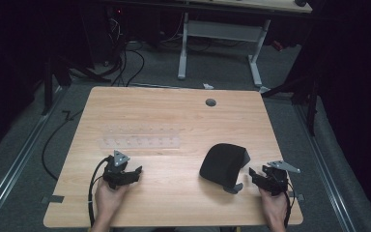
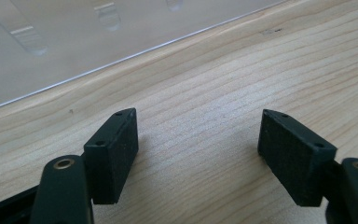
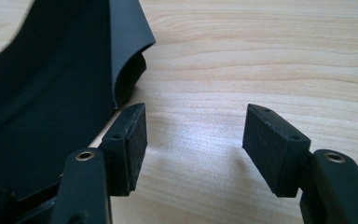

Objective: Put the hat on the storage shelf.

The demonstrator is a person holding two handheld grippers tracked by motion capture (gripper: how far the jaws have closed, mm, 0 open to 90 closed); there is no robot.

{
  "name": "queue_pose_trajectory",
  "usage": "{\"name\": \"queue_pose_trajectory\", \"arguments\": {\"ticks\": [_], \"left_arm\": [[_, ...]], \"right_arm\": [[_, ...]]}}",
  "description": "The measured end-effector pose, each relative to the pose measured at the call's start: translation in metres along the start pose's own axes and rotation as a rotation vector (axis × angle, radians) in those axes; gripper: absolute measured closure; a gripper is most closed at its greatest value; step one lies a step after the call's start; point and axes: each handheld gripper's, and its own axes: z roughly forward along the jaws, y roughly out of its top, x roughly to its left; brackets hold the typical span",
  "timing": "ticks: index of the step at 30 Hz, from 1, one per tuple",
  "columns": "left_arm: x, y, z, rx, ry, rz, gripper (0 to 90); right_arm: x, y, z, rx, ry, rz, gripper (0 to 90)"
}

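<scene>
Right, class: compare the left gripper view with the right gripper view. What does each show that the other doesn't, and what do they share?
Left gripper view alone: the edge of a clear plastic rack lying flat on the table ahead of the left gripper.

Right gripper view alone: a black cap, its brim curling up close beside one pad of the right gripper.

Both: the light wooden table, and a pair of black jaws standing open with nothing between them.

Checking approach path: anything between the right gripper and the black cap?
Nothing visible. The right gripper sits open beside the black cap, bare wooden table between them; its camera shows the cap next to one jaw.
</scene>
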Motion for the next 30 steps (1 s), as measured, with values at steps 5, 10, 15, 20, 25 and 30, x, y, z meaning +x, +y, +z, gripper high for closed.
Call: {"name": "queue_pose_trajectory", "arguments": {"ticks": [5, 10, 15, 20, 25, 30], "left_arm": [[0.000, 0.000, 0.000, 0.000, -0.001, 0.000, 28.9], [0.000, 0.000, 0.000, 0.000, 0.000, 0.000, 28.9], [0.000, 0.000, 0.000, 0.000, -0.001, 0.000, 28.7], [0.000, 0.000, 0.000, 0.001, -0.001, 0.000, 28.7], [0.000, 0.000, 0.000, 0.001, -0.001, 0.001, 28.7], [0.000, 0.000, 0.000, 0.001, -0.001, 0.001, 28.6]], "right_arm": [[0.002, 0.002, -0.014, -0.049, 0.041, 0.008, 39.9], [0.005, 0.006, -0.019, -0.079, 0.077, 0.005, 38.1], [0.013, 0.019, -0.019, -0.105, 0.136, -0.002, 32.5], [0.018, 0.029, -0.011, -0.084, 0.158, -0.018, 28.5], [0.021, 0.036, -0.004, -0.072, 0.177, -0.015, 26.5], [0.022, 0.042, 0.005, -0.060, 0.194, -0.008, 24.6]]}}
